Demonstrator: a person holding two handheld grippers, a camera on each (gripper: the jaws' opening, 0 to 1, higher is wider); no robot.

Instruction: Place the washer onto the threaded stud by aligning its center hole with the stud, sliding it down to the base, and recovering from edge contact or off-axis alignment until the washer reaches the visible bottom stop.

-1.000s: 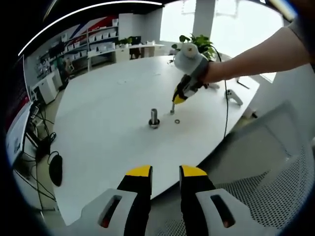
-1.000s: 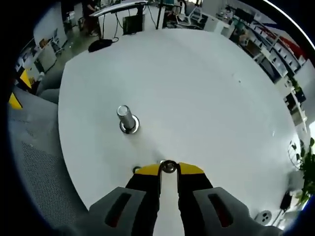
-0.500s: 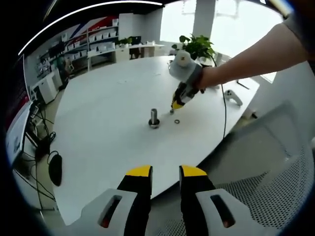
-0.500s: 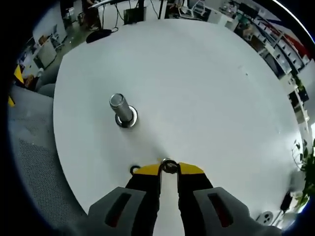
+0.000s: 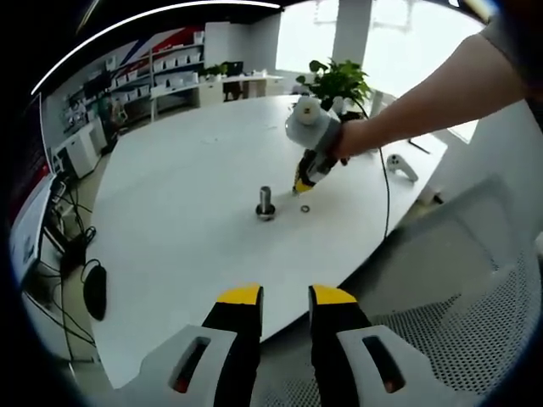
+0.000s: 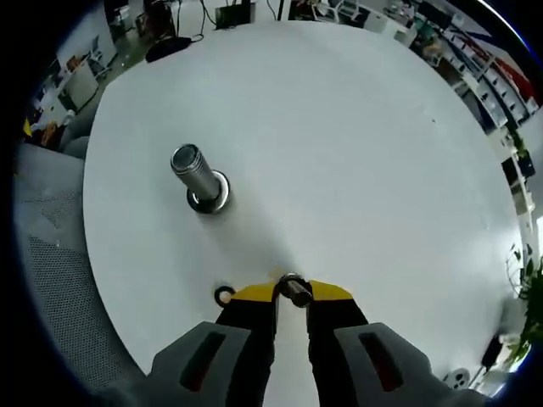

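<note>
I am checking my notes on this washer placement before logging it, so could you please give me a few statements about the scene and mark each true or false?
1. The right gripper is shut on a washer. True.
2. The held washer is already seated at the base of the threaded stud. False: it is in the jaws, off to the side of the stud.
3. A second washer lies flat on the white table beside the right gripper's tips. True.
4. The threaded stud lies tipped over on the table. False: it stands upright on its base.
5. The left gripper is shut on the stud. False: it sits near the table's edge, away from the stud, with nothing between its jaws.
</note>
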